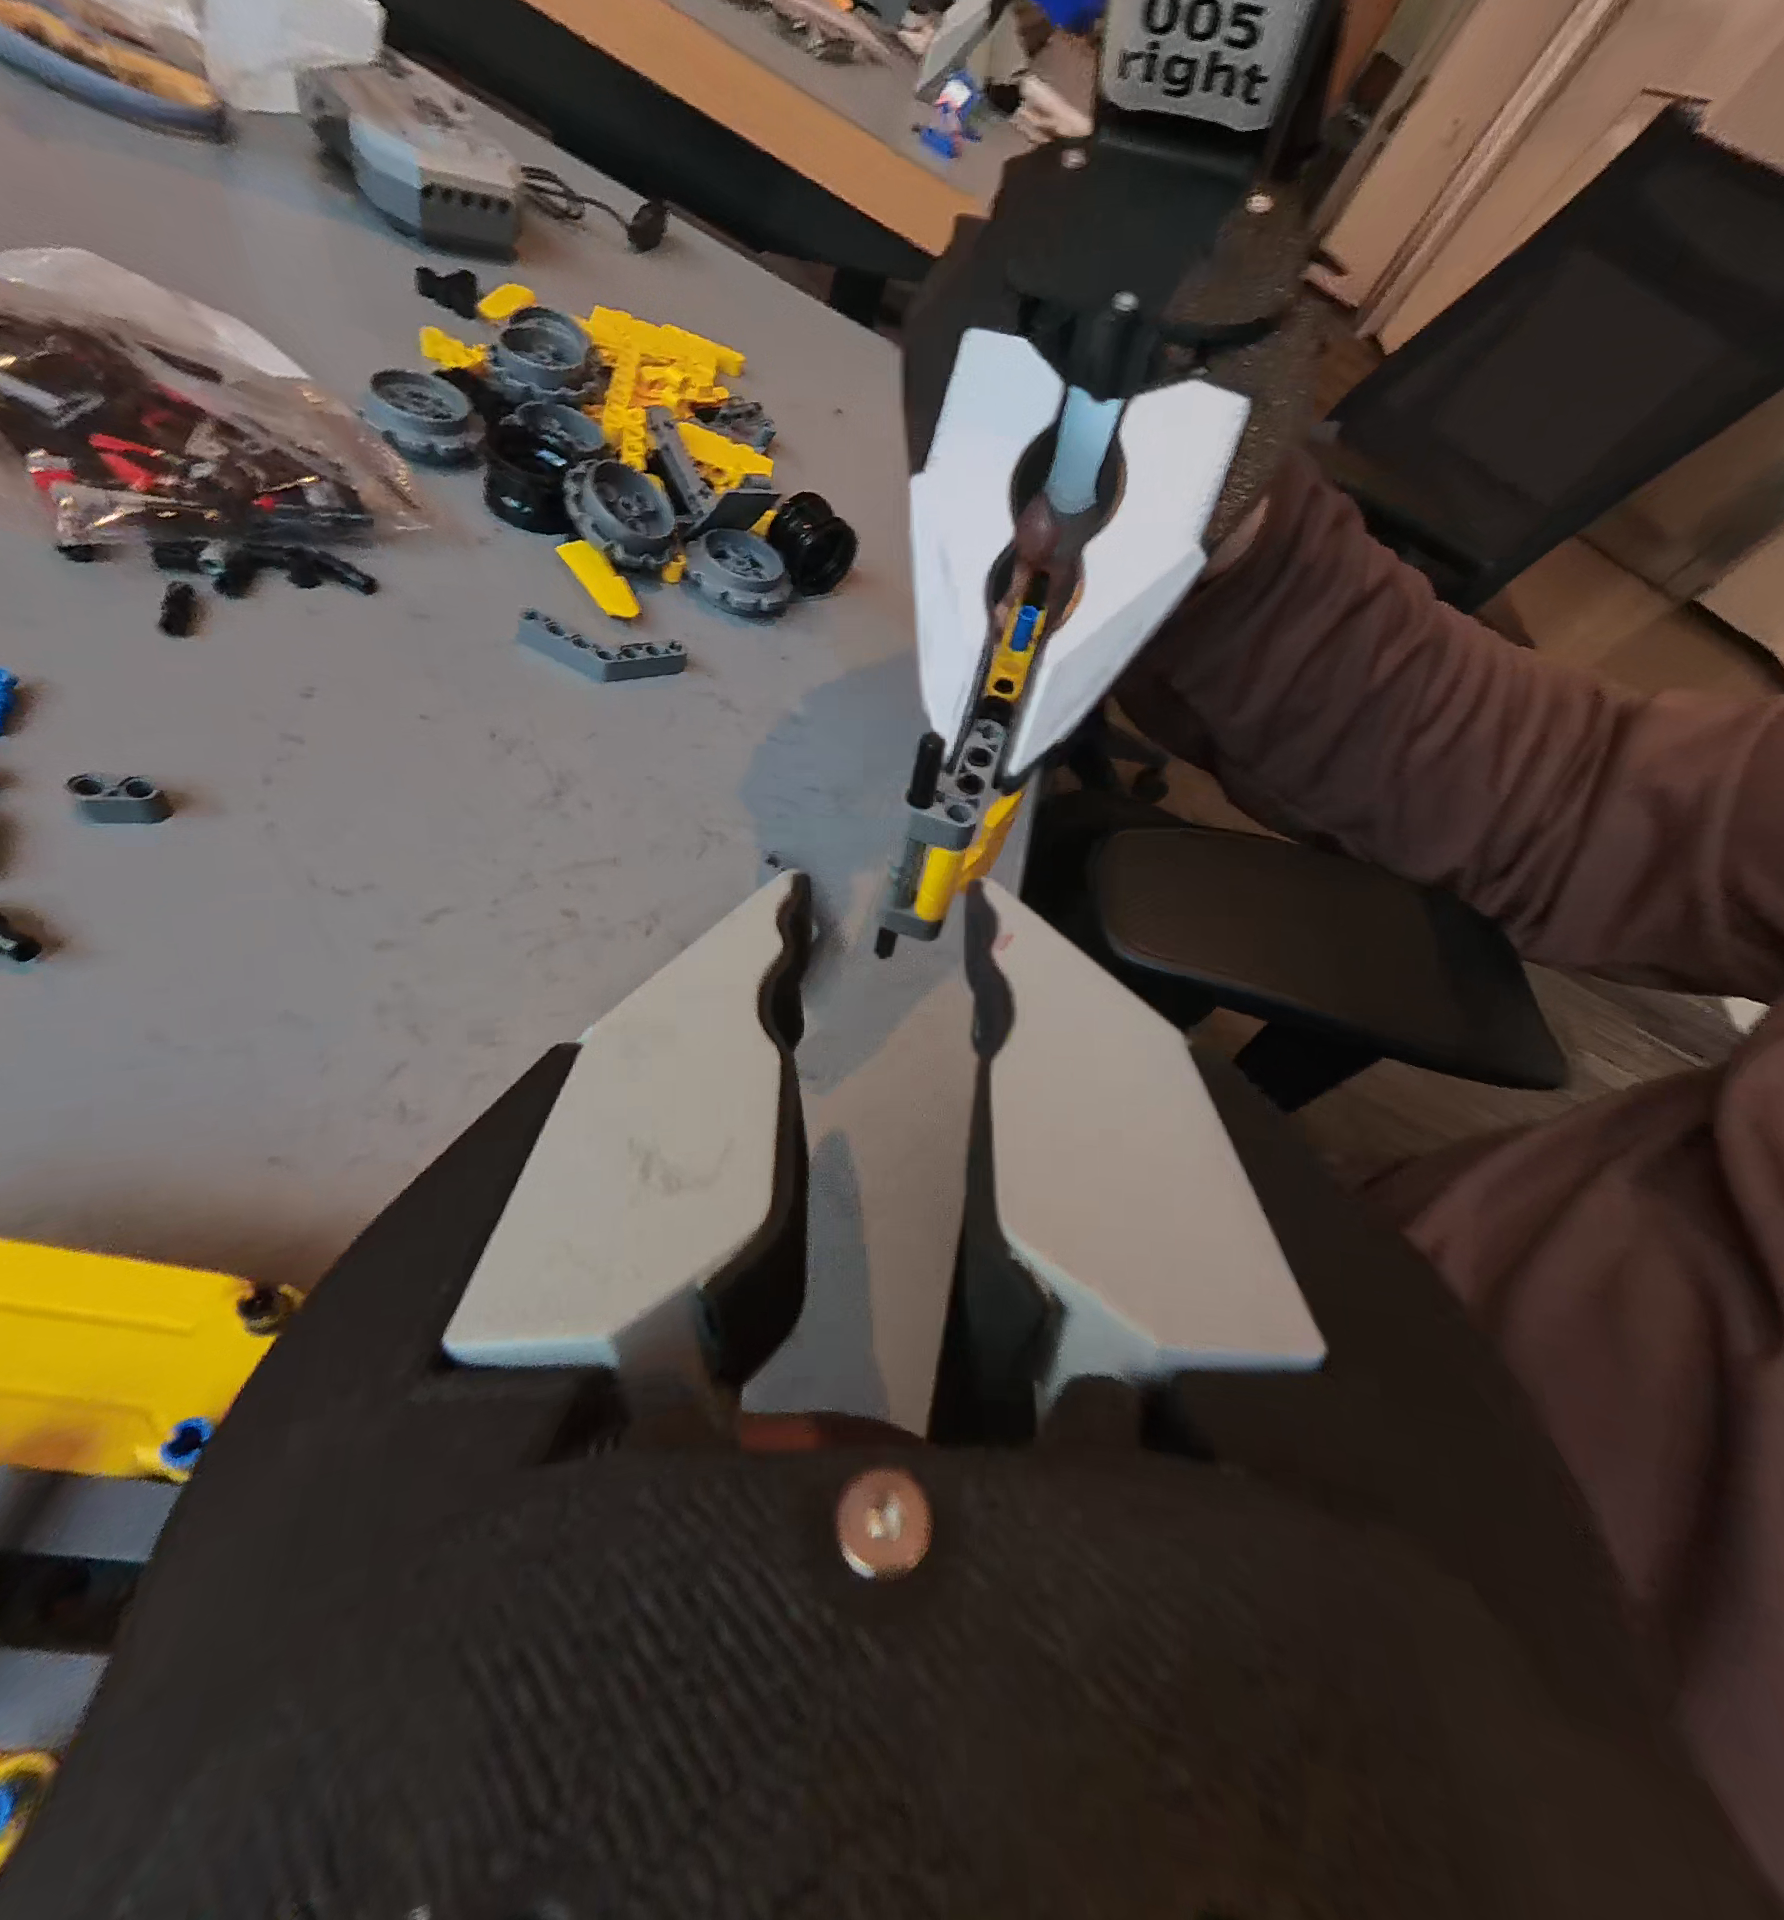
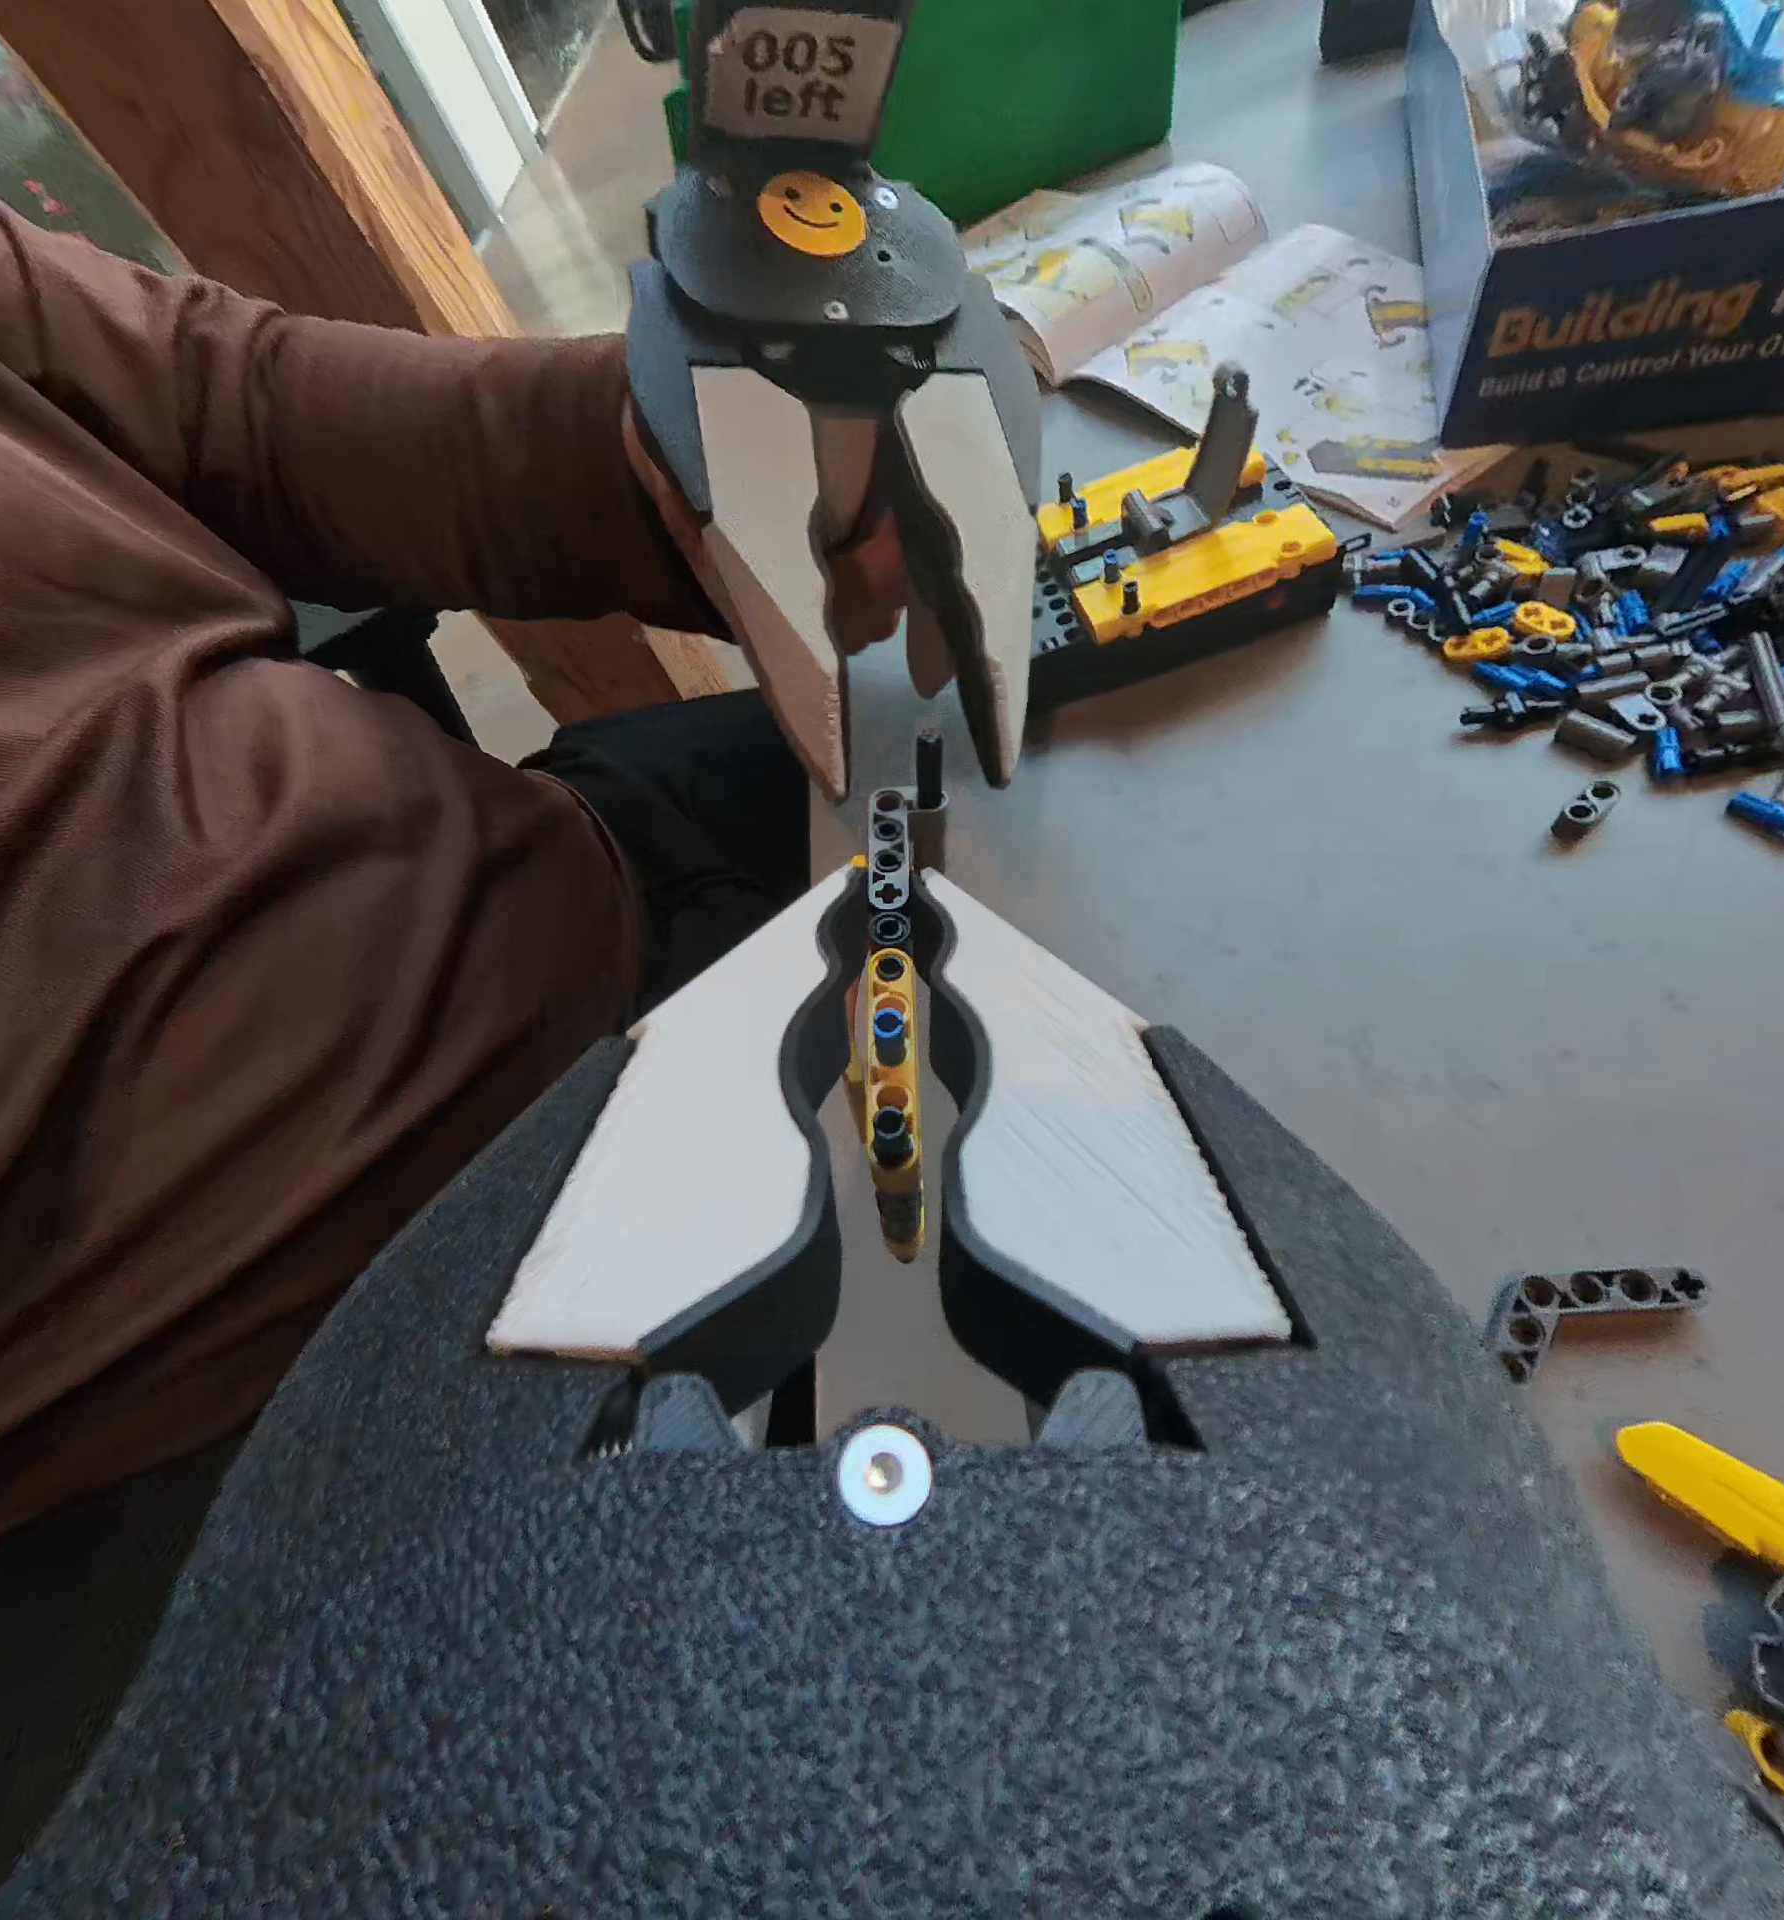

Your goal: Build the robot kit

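Here the right gripper (image 2: 888, 883) clamps a yellow-and-grey plastic brick assembly with a black pin (image 2: 893, 1039) above the grey table (image 2: 1283, 935). Facing the assembly, the left gripper (image 1: 883, 904) stands narrowly parted and empty, its fingertips (image 1: 789, 904) just beside the assembly's pin end.

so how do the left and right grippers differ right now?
The right gripper is shut on a yellow-and-grey beam assembly with black pins; the left gripper holds nothing. The right gripper's fingers press the assembly, while the left gripper's stand apart, open, around the assembly's black pin end without clearly touching it. Both have pale wedge-shaped fingers on black textured bodies and face each other over the grey table.
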A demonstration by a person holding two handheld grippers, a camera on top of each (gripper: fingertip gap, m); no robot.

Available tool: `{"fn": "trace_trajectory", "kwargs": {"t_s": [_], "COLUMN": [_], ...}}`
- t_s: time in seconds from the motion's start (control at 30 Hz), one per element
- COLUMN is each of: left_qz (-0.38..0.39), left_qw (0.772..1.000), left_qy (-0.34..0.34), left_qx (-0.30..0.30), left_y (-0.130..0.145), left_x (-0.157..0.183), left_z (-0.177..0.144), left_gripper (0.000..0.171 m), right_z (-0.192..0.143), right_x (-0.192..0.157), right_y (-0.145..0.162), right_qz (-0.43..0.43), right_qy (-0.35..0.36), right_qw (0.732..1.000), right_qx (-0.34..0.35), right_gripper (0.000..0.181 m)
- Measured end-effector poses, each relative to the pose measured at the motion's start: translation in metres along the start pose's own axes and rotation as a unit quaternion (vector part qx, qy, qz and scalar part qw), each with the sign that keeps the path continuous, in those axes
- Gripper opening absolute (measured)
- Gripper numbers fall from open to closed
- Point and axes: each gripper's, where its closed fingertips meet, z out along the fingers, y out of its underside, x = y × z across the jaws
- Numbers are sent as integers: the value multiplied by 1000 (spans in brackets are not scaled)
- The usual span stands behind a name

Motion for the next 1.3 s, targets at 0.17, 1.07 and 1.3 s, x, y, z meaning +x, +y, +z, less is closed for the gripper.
{"fn": "trace_trajectory", "kwargs": {"t_s": [0.17, 1.07, 1.3], "left_qz": [8, -104, 31], "left_qw": [996, 977, 998], "left_qy": [82, 187, -8], "left_qx": [16, 13, -59], "left_y": [-8, -18, 12], "left_x": [25, 49, 4], "left_z": [2, 4, -6], "left_gripper": [31, 12, 25], "right_z": [-4, -2, 2], "right_x": [-16, -25, 0], "right_y": [-20, -15, -4], "right_qz": [-10, -37, 27], "right_qy": [-34, -68, -27], "right_qw": [998, 986, 988], "right_qx": [44, -147, -153], "right_gripper": [6, 16, 14]}}
